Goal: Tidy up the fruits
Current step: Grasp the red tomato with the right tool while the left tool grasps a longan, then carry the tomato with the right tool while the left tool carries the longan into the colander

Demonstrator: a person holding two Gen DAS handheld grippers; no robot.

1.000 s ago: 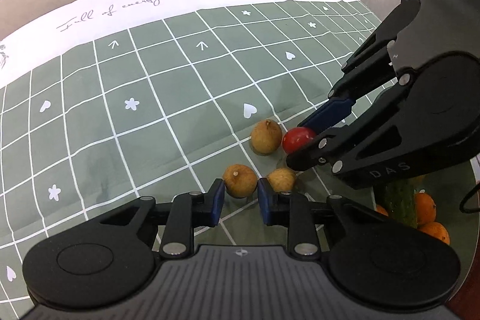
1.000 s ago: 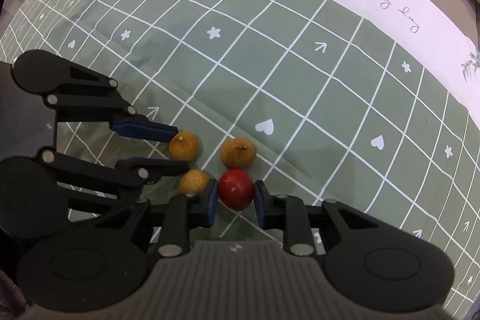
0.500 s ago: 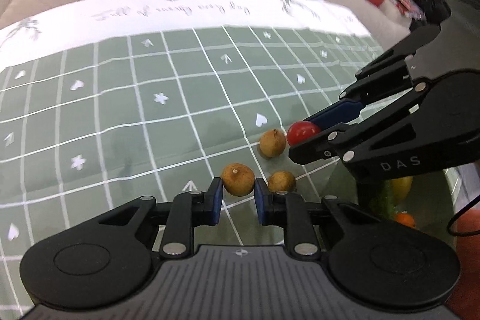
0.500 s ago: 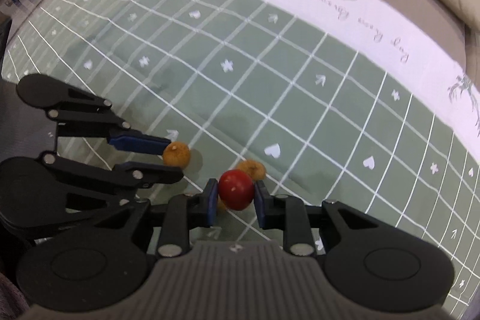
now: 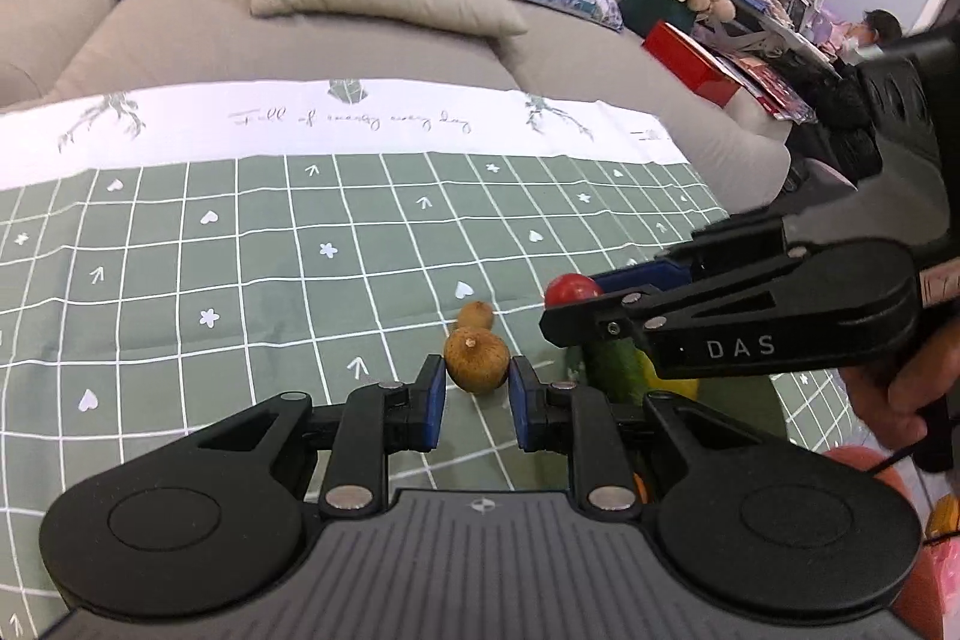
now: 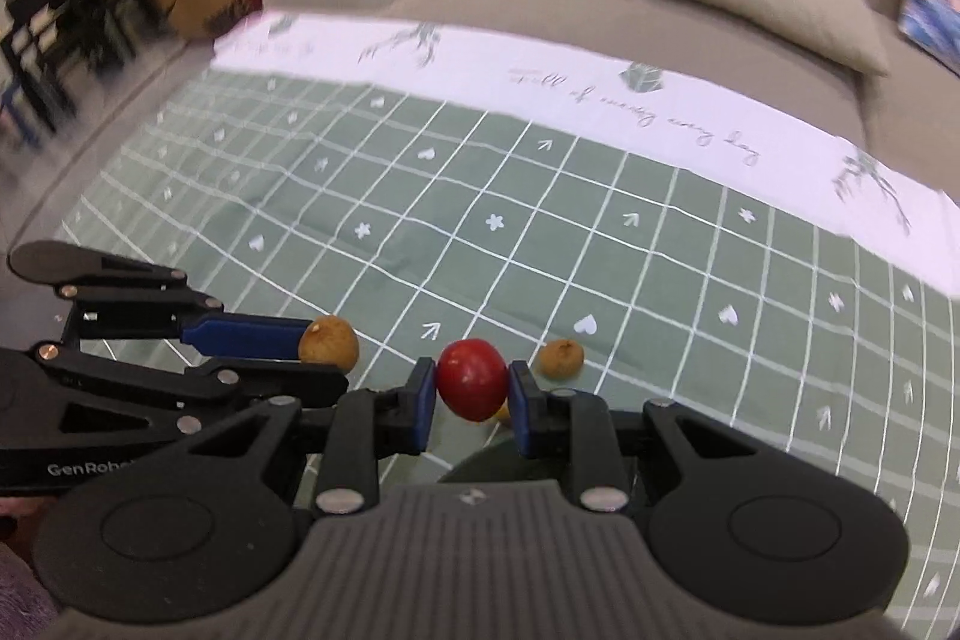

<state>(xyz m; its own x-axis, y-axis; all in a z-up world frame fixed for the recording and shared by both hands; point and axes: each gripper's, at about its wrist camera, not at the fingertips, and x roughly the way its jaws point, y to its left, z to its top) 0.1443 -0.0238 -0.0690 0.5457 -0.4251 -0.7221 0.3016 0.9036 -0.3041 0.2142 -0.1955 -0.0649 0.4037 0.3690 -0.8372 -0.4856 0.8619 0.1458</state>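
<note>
My left gripper (image 5: 477,381) is shut on a brown longan (image 5: 477,360) and holds it above the green checked cloth (image 5: 240,292). It also shows in the right wrist view (image 6: 328,340), at the tip of the left gripper. My right gripper (image 6: 471,388) is shut on a small red tomato (image 6: 472,378), lifted off the cloth; the tomato also shows in the left wrist view (image 5: 571,289). A second longan (image 5: 477,314) lies on the cloth behind, also in the right wrist view (image 6: 560,357). A third one (image 6: 503,411) peeks out under the tomato.
A dark bowl below the grippers holds a green cucumber (image 5: 612,370), a yellow fruit (image 5: 675,389) and oranges (image 5: 639,487). A grey sofa (image 5: 300,34) with cushions stands behind the cloth. A hand (image 5: 900,388) holds the right gripper.
Both grippers have risen off the cloth, each carrying its fruit. The views have tilted up, so the sofa and the room show.
</note>
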